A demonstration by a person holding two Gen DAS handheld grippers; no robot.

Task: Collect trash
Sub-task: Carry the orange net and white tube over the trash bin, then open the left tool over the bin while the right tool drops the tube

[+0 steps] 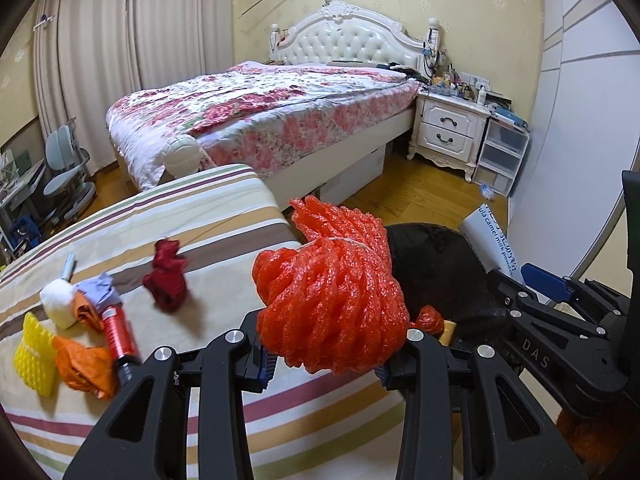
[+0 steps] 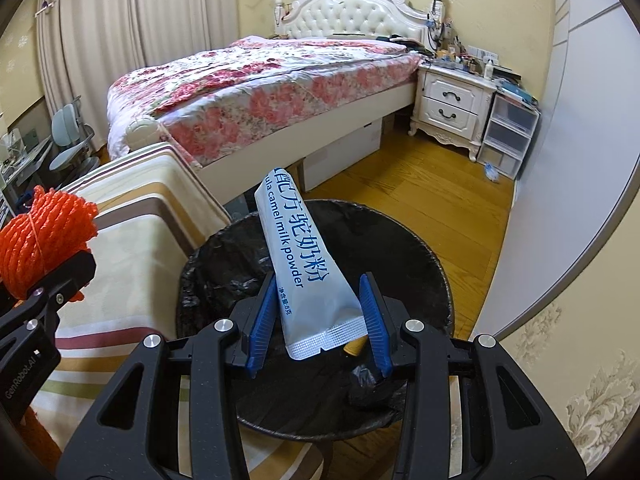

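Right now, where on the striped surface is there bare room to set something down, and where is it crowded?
Bare: the striped surface from the dark red wad back to its far edge, and the near strip. Crowded: the left end, with the yellow foam, orange wrappers, red tube and white ball.

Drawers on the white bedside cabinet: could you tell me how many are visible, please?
2. The upper drawer sits directly under the cluttered top of the bedside cabinet; the lower drawer is just beneath it. None seem hidden.
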